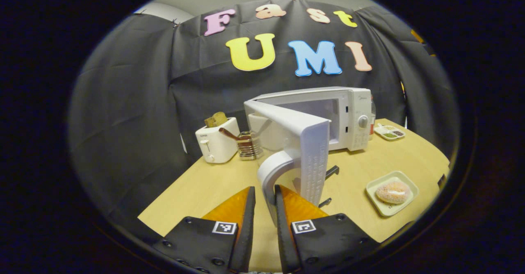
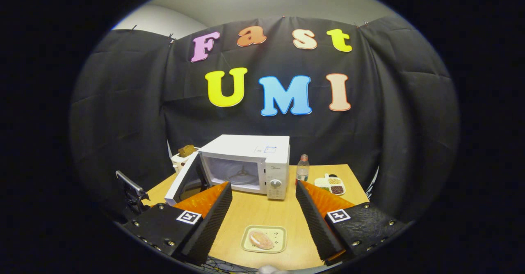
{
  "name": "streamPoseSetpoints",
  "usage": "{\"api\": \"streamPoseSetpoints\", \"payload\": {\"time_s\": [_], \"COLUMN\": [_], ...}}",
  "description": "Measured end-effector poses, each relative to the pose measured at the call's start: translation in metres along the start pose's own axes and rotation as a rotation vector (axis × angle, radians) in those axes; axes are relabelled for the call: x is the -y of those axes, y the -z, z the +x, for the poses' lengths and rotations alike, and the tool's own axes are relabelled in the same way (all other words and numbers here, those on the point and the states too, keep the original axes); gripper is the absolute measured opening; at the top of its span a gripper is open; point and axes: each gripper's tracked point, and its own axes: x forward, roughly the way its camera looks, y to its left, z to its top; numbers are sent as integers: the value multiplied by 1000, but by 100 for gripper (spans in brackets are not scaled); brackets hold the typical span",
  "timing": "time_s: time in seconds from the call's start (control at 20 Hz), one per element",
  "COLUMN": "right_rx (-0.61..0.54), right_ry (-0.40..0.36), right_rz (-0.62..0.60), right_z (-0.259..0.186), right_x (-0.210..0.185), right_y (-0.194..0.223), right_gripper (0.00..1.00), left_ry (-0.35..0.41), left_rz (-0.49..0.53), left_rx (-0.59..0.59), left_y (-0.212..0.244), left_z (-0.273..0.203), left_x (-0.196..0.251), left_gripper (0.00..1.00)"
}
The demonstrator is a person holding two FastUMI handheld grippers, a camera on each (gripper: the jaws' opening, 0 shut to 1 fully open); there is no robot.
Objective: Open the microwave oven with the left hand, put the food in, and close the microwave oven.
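Observation:
The white microwave [image 1: 348, 118] stands at the back of the wooden table, and its door [image 1: 311, 142] is swung wide open toward me. My left gripper [image 1: 265, 188] is shut on the door's curved white handle [image 1: 270, 171], one finger on each side. To the right, a sugared bun [image 1: 393, 192] lies on a pale plate [image 1: 377, 202]. In the right gripper view, my right gripper [image 2: 263, 183] is open, hovering above that bun [image 2: 261, 240] on its plate [image 2: 279, 231]. Beyond it, the microwave [image 2: 246, 147] shows its empty cavity, and its door [image 2: 182, 181] hangs open at the left.
A white toaster [image 1: 215, 142] holding bread and a metal holder [image 1: 248, 144] with a utensil stand left of the microwave. A bottle [image 2: 302, 169] and a divided snack dish [image 2: 330, 185] sit to its right. The table [image 1: 197, 188] ends close in front.

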Motion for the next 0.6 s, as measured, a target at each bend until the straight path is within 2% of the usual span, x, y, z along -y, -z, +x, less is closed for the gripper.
{"api": "streamPoseSetpoints", "payload": {"time_s": [0.1,0.2,0.25,0.4,0.45,0.5,0.6], "right_rx": [-1,1,2,0,3,3,-5], "right_ry": [-16,-33,-41,-57,-59,-55,-54], "right_rz": [-5,-9,-12,-8,-13,-18,-16], "right_z": [2,3,4,4,5,4,7], "right_x": [-14,-28,-33,-45,-46,-45,-44], "right_y": [1,3,3,7,8,12,20], "right_gripper": [95,96,96,96,96,96,96], "left_ry": [-19,-26,-42,-95,-105,-123,-152], "left_rz": [-47,-35,-4,42,53,62,65], "left_rx": [-4,-9,-8,15,35,49,56], "left_y": [2,8,9,2,-5,-9,-13], "left_z": [-2,-8,-10,-25,-31,-37,-42], "left_x": [-29,-44,-53,-78,-87,-95,-115], "left_gripper": [64,93,100,97,100,94,96]}}
